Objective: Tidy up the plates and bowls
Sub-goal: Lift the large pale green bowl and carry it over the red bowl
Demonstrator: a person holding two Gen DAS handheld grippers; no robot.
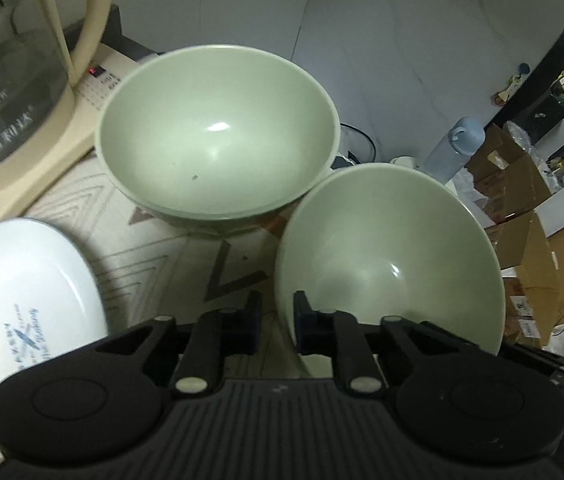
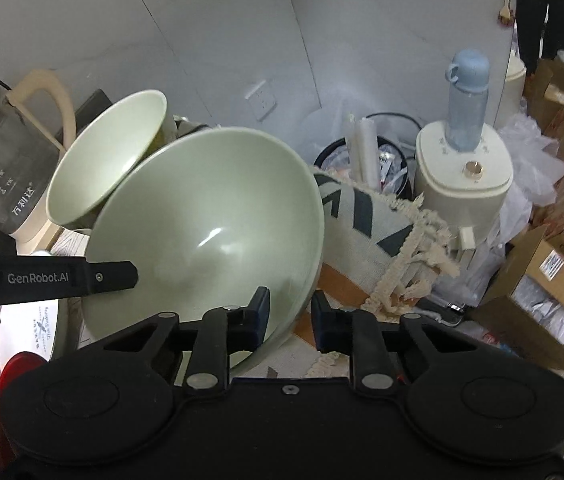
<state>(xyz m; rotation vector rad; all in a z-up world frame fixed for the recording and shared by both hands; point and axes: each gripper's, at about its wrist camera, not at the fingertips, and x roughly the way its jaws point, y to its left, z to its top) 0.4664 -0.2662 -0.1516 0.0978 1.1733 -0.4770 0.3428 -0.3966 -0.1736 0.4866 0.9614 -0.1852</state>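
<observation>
Both grippers hold one pale green bowl (image 1: 394, 256) by its rim, lifted and tilted. My left gripper (image 1: 276, 322) is shut on the rim's left side. My right gripper (image 2: 290, 316) is shut on the same bowl (image 2: 210, 224) at its right rim; the left gripper's finger (image 2: 110, 276) shows at its left edge. A second green bowl (image 1: 218, 128) stands on the patterned mat behind it, also in the right wrist view (image 2: 110, 160). A white plate (image 1: 26, 300) with blue lettering lies at the left.
A glass kettle (image 1: 6, 80) on a cream base stands at the back left. A cream appliance (image 2: 462, 176) with a blue bottle (image 2: 466, 96), a bin, cardboard boxes (image 2: 542, 280) and plastic bags crowd the right. A grey wall is behind.
</observation>
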